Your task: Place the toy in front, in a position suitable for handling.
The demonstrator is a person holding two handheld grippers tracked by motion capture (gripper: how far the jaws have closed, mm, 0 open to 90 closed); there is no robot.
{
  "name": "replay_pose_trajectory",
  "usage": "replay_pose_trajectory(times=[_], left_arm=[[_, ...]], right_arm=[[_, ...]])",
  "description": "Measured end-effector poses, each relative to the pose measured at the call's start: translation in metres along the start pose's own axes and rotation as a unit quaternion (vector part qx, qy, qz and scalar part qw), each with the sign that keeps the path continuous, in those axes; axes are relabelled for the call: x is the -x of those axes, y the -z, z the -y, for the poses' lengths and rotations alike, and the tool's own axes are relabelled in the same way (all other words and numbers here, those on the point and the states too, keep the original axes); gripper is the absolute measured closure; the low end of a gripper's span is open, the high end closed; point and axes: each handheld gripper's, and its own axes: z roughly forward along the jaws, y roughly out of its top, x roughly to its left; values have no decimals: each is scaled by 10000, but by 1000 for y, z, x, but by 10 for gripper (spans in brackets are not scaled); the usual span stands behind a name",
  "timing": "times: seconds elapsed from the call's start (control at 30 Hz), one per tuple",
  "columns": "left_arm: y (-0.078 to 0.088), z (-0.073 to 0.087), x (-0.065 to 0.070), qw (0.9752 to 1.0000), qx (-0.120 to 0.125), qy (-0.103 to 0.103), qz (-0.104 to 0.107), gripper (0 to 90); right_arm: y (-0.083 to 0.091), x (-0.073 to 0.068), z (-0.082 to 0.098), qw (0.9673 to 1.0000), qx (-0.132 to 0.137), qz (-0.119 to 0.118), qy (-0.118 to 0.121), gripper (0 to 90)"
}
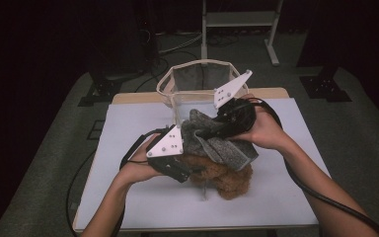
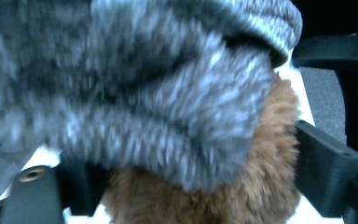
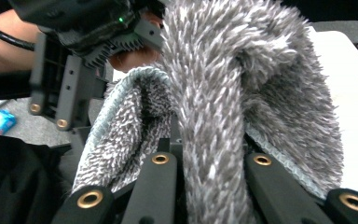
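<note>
Jaws of your right gripper (image 1: pixel 212 129) pinch the grey towel (image 1: pixel 212 140) between them, left gripper's (image 1: pixel 190 173) stand apart around the brown plush (image 1: pixel 227 178) below; lifting may drag it along.

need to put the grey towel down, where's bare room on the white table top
The white table top is bare along its left edge and along the near edge in front of the brown fuzzy cloth. The middle is crowded: grey fluffy towel, both claws, mesh basket behind.

Towel (image 1: pixel 217 140) lies atop plush toy (image 1: pixel 227 178), mid table (image 1: pixel 138 197); basket (image 1: pixel 197 79) stands behind towel, at table's far edge.
</note>
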Motion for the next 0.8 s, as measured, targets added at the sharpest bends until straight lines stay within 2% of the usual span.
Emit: replay_pose_trajectory(times=[0.1,0.23,0.27,0.33,0.4,0.43,0.63,0.73,0.8], left_arm=[[6,11,-1,9999,89,91,-29,210],[10,19,-2,9997,52,209,-108,209],[11,22,-3,9996,-26,225,-177,205],[17,30,-5,9991,-115,290,-292,201],[20,39,-4,9987,-132,357,-327,200],[21,42,-4,9986,-160,362,-340,200],[35,68,-2,9968,-371,516,-491,199],[43,82,-1,9952,-445,649,-583,188],[49,87,0,9947,-442,666,-649,179]], right_arm=[[2,-1,2,9998,177,-69,-21,791],[8,-1,11,9992,388,-71,-73,790],[10,-2,14,9990,424,-82,-101,788],[9,-3,25,9994,319,35,-97,784],[2,-2,41,9994,279,16,-198,783],[-4,-1,52,9990,297,-12,-326,784],[-28,10,91,9969,308,-62,-726,784],[-41,14,103,9956,259,-157,-891,785],[-48,16,107,9944,341,-284,-956,786]])
